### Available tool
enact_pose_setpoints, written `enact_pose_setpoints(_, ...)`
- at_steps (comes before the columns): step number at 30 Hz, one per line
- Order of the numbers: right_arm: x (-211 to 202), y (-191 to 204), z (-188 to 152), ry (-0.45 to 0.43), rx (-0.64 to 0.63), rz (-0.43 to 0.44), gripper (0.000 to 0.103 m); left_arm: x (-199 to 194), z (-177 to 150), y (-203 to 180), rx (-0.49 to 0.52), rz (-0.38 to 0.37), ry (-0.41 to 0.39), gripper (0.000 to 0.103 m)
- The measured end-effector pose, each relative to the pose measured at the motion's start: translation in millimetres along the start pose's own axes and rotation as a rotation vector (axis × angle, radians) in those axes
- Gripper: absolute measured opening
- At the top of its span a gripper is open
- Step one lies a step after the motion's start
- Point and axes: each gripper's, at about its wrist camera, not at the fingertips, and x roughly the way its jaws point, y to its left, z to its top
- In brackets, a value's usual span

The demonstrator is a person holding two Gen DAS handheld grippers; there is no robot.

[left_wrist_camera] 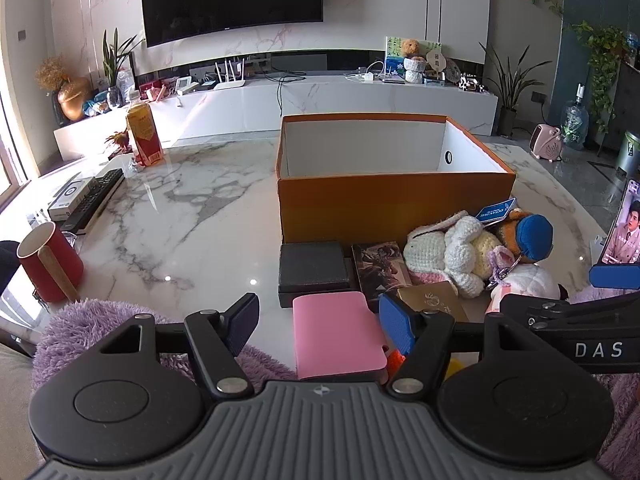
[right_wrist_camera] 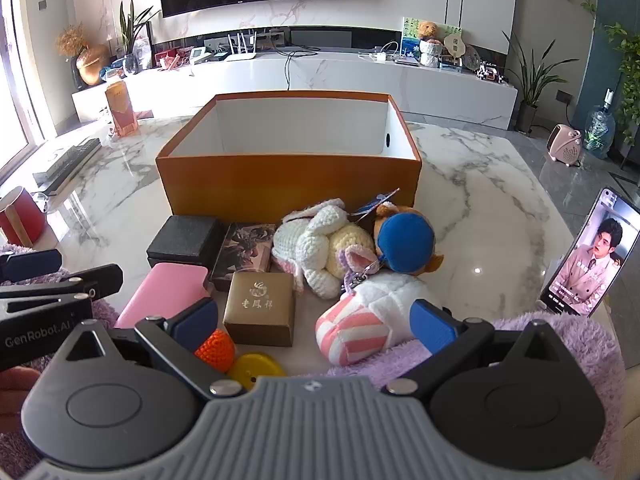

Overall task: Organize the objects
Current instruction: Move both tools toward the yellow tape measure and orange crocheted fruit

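We are holding both grippers low at the near edge with fingers apart and nothing between them: the left gripper (left_wrist_camera: 318, 322) is bracketing the pink case (left_wrist_camera: 338, 334), which is lying flat just ahead between its fingers, while the right gripper (right_wrist_camera: 316, 320) is facing the gold box (right_wrist_camera: 260, 306). Both are looking stiff and light, the case smooth and maybe slippery, so we are favouring its long sides. Farther off, the soft toys (right_wrist_camera: 332, 248) are lying before the empty orange box (right_wrist_camera: 288, 184).
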Motion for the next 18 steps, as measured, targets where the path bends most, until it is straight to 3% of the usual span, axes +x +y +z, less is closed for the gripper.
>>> enact_pose_setpoints(18, 6.2, 2.7, -2.5, 0.020, -0.008, -0.005, 0.102, 2.4, -1.9, -1.8, 0.020, 0.013, 0.004, 0.078)
